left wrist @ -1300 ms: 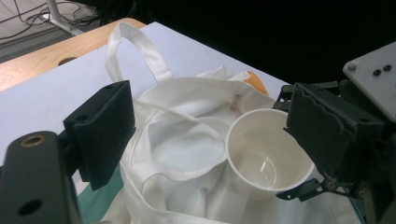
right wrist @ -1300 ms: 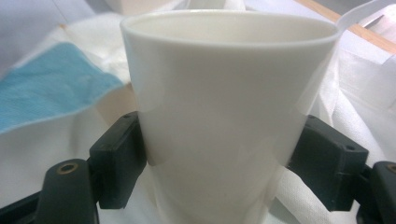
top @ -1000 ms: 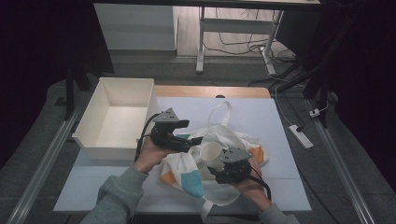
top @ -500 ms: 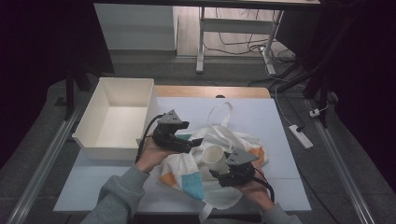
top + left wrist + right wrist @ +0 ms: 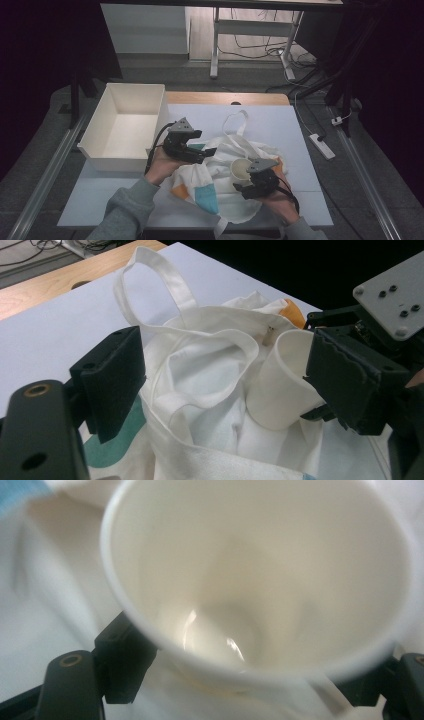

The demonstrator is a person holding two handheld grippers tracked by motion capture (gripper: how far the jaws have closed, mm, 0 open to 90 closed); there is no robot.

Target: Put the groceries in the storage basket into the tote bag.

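Nearest us, our right tool (image 5: pixel 243 184) has its two black jaws closed around the lower wall of a white paper cup (image 5: pixel 240 169), one jaw on each side; in the right gripper view the cup's open mouth faces the camera and its inside (image 5: pixel 235 605) looks empty. The cup is tilted, held just over the open mouth of a white cloth bag (image 5: pixel 225 200) that lies crumpled on the desk (image 5: pixel 300 150), with orange and teal patches on its near side.

A little farther, our left tool (image 5: pixel 210 151) sits at the bag's left edge. In the left gripper view one jaw lies against the bag's rim (image 5: pixel 165 405), but whether it grips the cloth we cannot tell; the cup (image 5: pixel 282 385) and the right tool (image 5: pixel 360 385) show beyond it.

Farther left stands an open white box (image 5: pixel 95 150). The bag's handle loop (image 5: pixel 240 120) lies toward the desk's far side.
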